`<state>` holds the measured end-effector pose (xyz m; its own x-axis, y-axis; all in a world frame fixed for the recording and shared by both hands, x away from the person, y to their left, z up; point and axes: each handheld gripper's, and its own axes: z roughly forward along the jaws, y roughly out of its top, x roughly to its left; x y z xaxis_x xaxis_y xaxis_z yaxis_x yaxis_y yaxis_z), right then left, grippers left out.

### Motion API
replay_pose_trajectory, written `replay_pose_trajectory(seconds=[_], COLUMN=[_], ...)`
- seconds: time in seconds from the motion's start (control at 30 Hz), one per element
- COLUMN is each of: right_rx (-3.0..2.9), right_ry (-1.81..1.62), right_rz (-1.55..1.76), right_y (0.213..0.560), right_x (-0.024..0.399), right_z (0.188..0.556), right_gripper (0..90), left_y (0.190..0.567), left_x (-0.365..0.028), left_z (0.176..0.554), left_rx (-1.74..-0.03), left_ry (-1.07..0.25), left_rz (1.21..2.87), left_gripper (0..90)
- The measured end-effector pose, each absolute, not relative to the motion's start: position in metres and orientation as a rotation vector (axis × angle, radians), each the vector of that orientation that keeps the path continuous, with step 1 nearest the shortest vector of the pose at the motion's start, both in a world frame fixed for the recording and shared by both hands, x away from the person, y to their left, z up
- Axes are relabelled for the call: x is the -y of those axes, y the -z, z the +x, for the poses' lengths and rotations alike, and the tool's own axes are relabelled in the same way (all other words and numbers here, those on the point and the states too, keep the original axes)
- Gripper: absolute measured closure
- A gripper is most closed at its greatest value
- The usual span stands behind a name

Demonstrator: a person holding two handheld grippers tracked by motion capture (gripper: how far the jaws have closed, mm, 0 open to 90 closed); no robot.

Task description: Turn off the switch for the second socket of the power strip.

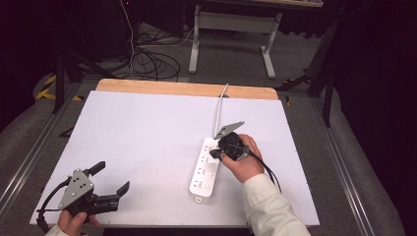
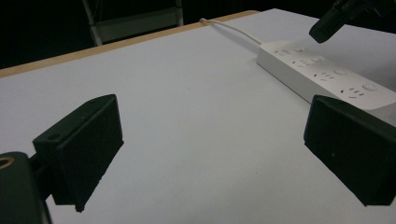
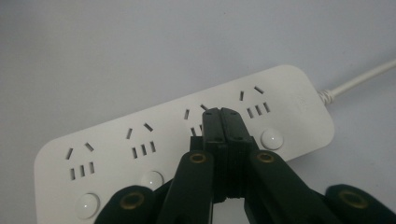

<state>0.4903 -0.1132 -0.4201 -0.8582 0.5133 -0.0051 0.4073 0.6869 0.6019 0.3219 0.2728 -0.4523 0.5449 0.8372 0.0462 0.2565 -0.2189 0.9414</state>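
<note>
White sheeting covers the table (image 1: 147, 147), with a strip of bare wood along its far edge. On it, right of centre in the high view, lies a white power strip (image 1: 204, 169), set lengthwise from near to far and slightly slanted, its cord (image 1: 219, 110) running off the far edge of the table.

Over the far end of that strip hangs the right gripper (image 1: 215, 153), held in the person's right hand (image 1: 246, 160), whose pale sleeve enters from the bottom right of the frame. In the right gripper view its jaws are pressed together with nothing between them, their tips over the third socket group from the left, close to one of the round white buttons (image 3: 272, 138) that run along the lower edge of the strip (image 3: 116, 140). Whether the tips touch the plastic cannot be told.

At the lower left of the high view the left gripper (image 1: 110, 178) sits near the table's near edge, held in the left hand (image 1: 74, 221). Its jaws are spread wide and hold nothing; in the left gripper view they frame bare sheeting, with the strip (image 2: 322, 74) at the upper right.
</note>
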Motion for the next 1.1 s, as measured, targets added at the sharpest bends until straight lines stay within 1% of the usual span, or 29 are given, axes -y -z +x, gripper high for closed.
replay_pose_trajectory(seconds=[0.4, 1.1], right_rx=[-2.767, -2.774], right_ry=[-0.798, -0.760], right_rz=[0.766, 0.777], right_y=[0.430, 0.438], right_x=[0.109, 0.107], right_z=[0.491, 0.489], right_gripper=[90.0, 90.0], left_y=[0.453, 0.453], left_x=[-0.272, -0.272], left_z=[0.322, 0.322], left_rx=[-0.920, -0.920], left_ry=[-0.706, -0.707], left_rz=[1.752, 1.755], left_gripper=[5.0, 5.0])
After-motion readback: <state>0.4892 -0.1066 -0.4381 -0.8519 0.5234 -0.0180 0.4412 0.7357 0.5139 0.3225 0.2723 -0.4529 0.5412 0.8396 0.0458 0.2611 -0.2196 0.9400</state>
